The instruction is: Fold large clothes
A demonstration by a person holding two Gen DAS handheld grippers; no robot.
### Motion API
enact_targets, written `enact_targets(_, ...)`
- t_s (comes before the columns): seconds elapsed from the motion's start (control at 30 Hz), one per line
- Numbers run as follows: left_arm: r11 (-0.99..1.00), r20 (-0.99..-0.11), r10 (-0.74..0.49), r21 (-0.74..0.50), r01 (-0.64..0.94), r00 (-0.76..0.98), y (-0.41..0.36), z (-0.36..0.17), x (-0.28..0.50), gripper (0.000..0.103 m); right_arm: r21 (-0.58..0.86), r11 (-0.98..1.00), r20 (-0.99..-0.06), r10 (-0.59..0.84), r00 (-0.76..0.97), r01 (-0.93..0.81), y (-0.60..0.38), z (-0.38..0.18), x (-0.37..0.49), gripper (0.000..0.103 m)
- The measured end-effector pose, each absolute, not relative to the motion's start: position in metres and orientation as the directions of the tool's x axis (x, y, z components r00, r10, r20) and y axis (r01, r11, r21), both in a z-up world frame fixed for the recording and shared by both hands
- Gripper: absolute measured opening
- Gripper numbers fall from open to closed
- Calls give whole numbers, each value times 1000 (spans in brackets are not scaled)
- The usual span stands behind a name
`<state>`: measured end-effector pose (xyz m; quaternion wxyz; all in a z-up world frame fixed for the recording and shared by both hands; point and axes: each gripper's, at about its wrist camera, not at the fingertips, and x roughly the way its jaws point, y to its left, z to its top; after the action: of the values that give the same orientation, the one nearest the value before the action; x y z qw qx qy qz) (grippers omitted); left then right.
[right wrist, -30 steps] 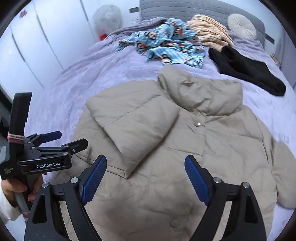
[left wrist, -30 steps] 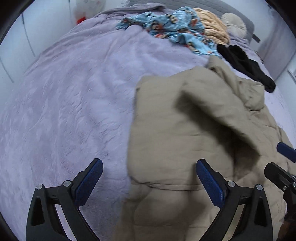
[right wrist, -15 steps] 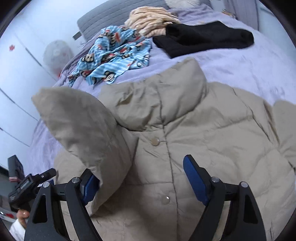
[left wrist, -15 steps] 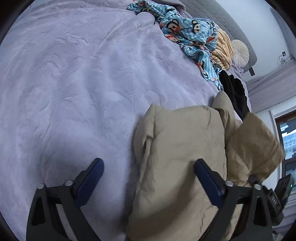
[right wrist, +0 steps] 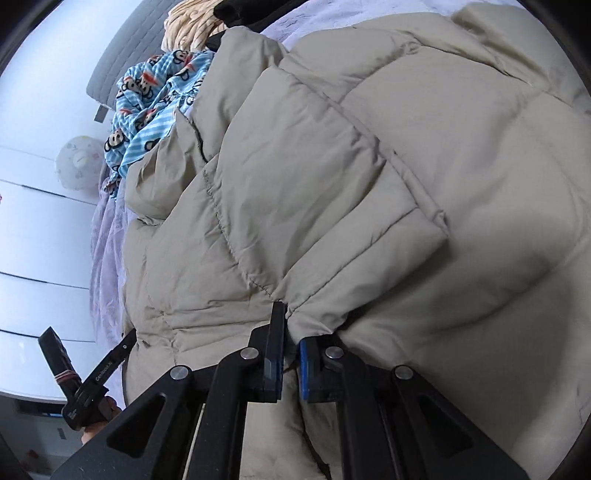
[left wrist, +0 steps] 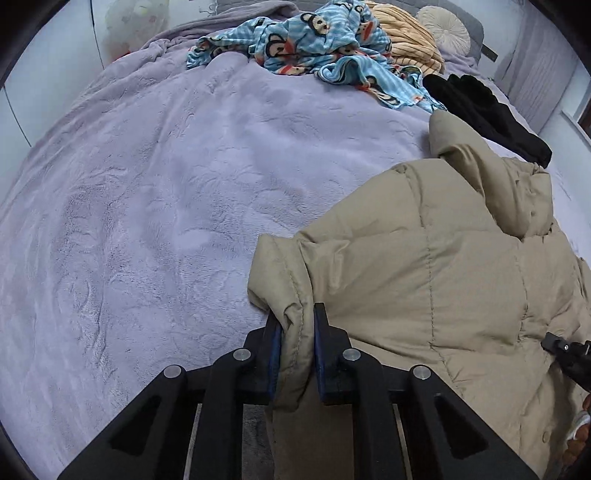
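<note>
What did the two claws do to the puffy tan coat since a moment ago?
Both claws came down onto the tan coat and have just been closing: the left claw now pinches its edge, the right claw a gathered fold. The monkey-print cloth and black garment stayed put.

1. The puffer jacket (left wrist: 443,266) is plain beige-khaki, quilted in stitched bands, with snaps of the same tone.
2. The bed blanket (left wrist: 147,206) is pale lavender plush with a faint pressed pattern.
3. The pyjama garment (left wrist: 317,48) is light blue with fine stripes and a cartoon monkey-face print with red accents.
4. The ribbed garment (left wrist: 410,37) is peach-orange with darker lines.
5. The black garment (left wrist: 491,110) is plain black.
6. The round cushion (left wrist: 443,26) is cream.
7. The left gripper (left wrist: 297,354) and the right gripper (right wrist: 291,354) are black with blue pads.
8. The headboard (right wrist: 122,62) is grey.
</note>
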<state>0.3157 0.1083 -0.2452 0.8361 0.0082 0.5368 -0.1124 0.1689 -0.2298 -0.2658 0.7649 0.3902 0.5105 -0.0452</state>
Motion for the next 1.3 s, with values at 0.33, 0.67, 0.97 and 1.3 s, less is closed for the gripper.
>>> enact_targets(0.33,992,-866,-101,-49,118,489,152,-186,292,17,483,758,-863,327,386,438,-238,-223,140,27)
enact_targets(0.67,972,-925,-89,2,237,371,101,-233,232,17,304,861,-922,158,355,407,-250,-239,174,24)
enact_targets(0.97,968,-922,-62,37,247,383,95,-214,214,18,381,804,-893,193,406,456,-266,-214,132,28)
enact_targets(1.3,955,-926,-177,-79,285,335,87,-181,172,18,424,718,-891,222,396,551,-264,-194,43,40)
